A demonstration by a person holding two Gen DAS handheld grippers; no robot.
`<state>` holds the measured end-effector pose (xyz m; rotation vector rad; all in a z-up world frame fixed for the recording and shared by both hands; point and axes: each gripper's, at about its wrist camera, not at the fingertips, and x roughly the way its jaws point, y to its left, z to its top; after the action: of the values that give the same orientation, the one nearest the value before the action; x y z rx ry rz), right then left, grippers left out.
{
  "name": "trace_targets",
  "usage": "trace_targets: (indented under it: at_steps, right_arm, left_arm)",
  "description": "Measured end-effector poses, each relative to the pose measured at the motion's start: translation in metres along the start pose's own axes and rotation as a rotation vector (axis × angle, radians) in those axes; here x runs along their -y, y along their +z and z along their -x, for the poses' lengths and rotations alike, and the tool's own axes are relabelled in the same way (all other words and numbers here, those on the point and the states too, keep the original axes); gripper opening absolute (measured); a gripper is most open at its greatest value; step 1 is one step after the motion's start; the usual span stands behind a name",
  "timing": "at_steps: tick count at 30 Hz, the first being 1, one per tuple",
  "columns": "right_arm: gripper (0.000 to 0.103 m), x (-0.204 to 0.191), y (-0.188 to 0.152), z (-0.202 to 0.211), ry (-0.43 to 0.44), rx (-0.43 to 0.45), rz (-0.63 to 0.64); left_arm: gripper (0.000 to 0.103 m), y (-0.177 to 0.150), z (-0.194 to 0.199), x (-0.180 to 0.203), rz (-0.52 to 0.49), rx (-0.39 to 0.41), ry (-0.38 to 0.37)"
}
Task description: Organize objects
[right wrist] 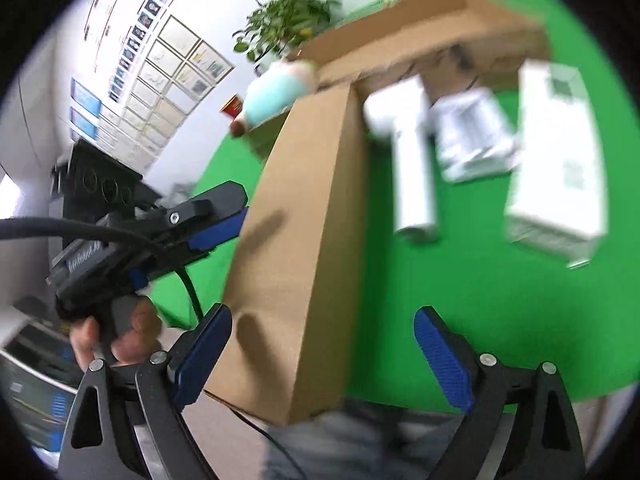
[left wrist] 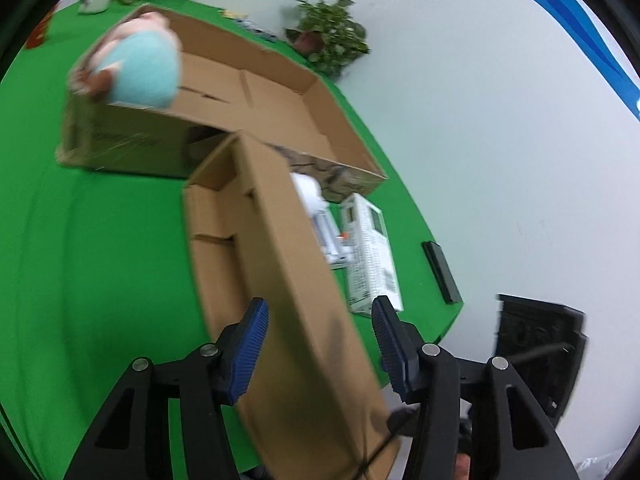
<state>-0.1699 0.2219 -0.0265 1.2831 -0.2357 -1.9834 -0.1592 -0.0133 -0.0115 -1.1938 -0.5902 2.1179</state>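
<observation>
Left wrist: ribbed blue fingers [left wrist: 256, 350], smooth cardboard box [left wrist: 280, 264].

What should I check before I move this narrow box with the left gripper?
1. Left gripper straddles a wall of the narrow box: ok.
2. Pads pressing firmly on that wall: cannot tell.
3. Right gripper open and empty: ok.
4. Narrow box fully on the green table: not ok, its near end seems to overhang the edge.
5. White carton clear of the narrow box: ok, it lies apart.
6. Plush toy settled inside the large box: not ok, it seems perched on the rim.
</observation>
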Motion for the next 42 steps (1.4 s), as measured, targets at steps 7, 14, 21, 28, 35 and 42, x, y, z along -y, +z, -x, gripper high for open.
trace_targets:
  at_steps: [7, 14, 21, 28, 35, 42]
  right_arm:
    - [0.093, -0.037, -0.015, 0.015, -0.15, 0.064, 0.179]
    - [0.057, -0.018, -0.018, 0.01, -0.28, 0.087, 0.218]
    - [0.034, -0.005, -0.011, -0.007, -0.178, 0.024, 0.145]
    - [0.035, -0.024, 0.0, -0.027, -0.268, 0.01, 0.194]
    - [0.019, -0.023, 0.018, -0.047, -0.27, -0.014, 0.179]
    - [0.009, -0.035, 0.013, -0.043, -0.35, 0.04, 0.223]
  left_arm:
    - [0.046, 0.007, -0.035, 0.046, -0.117, -0.063, -0.028]
    - [0.047, 0.001, -0.024, 0.066, -0.197, -0.003, 0.058]
    - [0.047, -0.014, 0.012, 0.012, -0.066, 0.067, 0.238]
    - [0.047, -0.022, 0.0, -0.021, 0.003, -0.001, 0.247]
    - [0.032, -0.034, -0.027, -0.024, 0.007, -0.038, 0.282]
    - [0.018, -0.041, -0.019, -0.01, -0.034, 0.024, 0.347]
